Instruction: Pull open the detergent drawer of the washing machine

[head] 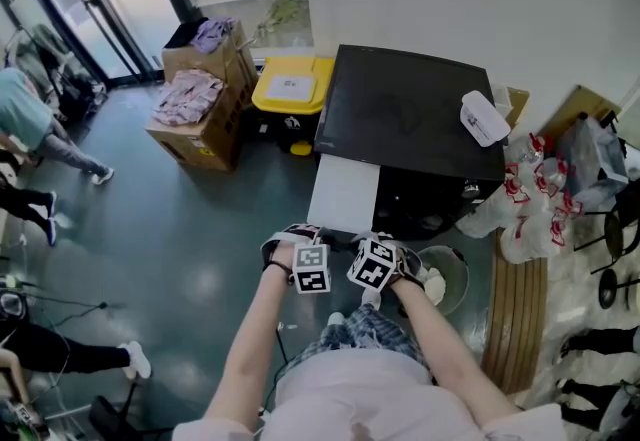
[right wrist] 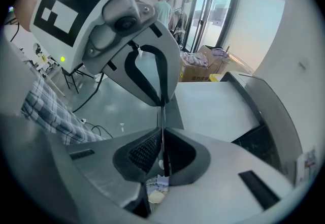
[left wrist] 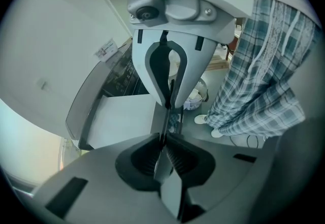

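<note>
The washing machine [head: 410, 114] has a black top and stands against the white wall. A flat white panel [head: 345, 194] sticks out from its front left. I cannot make out the detergent drawer. My left gripper [head: 318, 254] and right gripper [head: 372, 254] hang close together in front of my body, short of the panel. Both are shut with nothing in them. They meet tip to tip. In the left gripper view my own jaws [left wrist: 165, 141] are pressed together, with the right gripper [left wrist: 172, 65] facing the camera. The right gripper view shows shut jaws [right wrist: 162, 152] and the left gripper [right wrist: 147, 65].
Cardboard boxes of clothes [head: 205, 109] and a yellow bin [head: 292, 89] stand left of the machine. A white basket [head: 450, 274] sits by my right foot. Bags [head: 530, 199] and a wooden bench [head: 515, 309] are at the right. People stand at the far left.
</note>
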`<action>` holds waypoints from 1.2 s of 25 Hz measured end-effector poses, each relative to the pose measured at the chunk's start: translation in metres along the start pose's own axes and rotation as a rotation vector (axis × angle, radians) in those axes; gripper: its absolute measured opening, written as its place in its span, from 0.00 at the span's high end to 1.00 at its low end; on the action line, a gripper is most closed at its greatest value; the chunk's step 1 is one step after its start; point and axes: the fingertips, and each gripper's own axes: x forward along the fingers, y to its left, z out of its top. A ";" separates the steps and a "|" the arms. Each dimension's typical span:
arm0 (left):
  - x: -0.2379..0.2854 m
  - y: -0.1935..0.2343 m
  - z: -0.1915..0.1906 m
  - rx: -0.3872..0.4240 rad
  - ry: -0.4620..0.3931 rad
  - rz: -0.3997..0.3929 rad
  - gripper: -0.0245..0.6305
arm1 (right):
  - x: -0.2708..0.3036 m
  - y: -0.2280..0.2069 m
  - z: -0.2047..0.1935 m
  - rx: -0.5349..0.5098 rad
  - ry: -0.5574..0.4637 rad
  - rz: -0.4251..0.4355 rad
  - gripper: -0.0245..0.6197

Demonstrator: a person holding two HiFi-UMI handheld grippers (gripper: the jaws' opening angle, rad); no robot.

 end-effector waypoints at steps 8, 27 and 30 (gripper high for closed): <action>0.001 -0.003 -0.003 -0.029 -0.026 -0.005 0.87 | 0.003 0.004 0.000 0.009 -0.003 -0.006 0.89; -0.008 0.003 0.012 -0.125 -0.126 -0.054 0.67 | -0.015 -0.003 -0.001 0.180 -0.110 0.016 0.62; -0.011 0.016 0.016 -0.169 -0.157 -0.016 0.67 | -0.026 -0.013 -0.005 0.242 -0.153 -0.008 0.62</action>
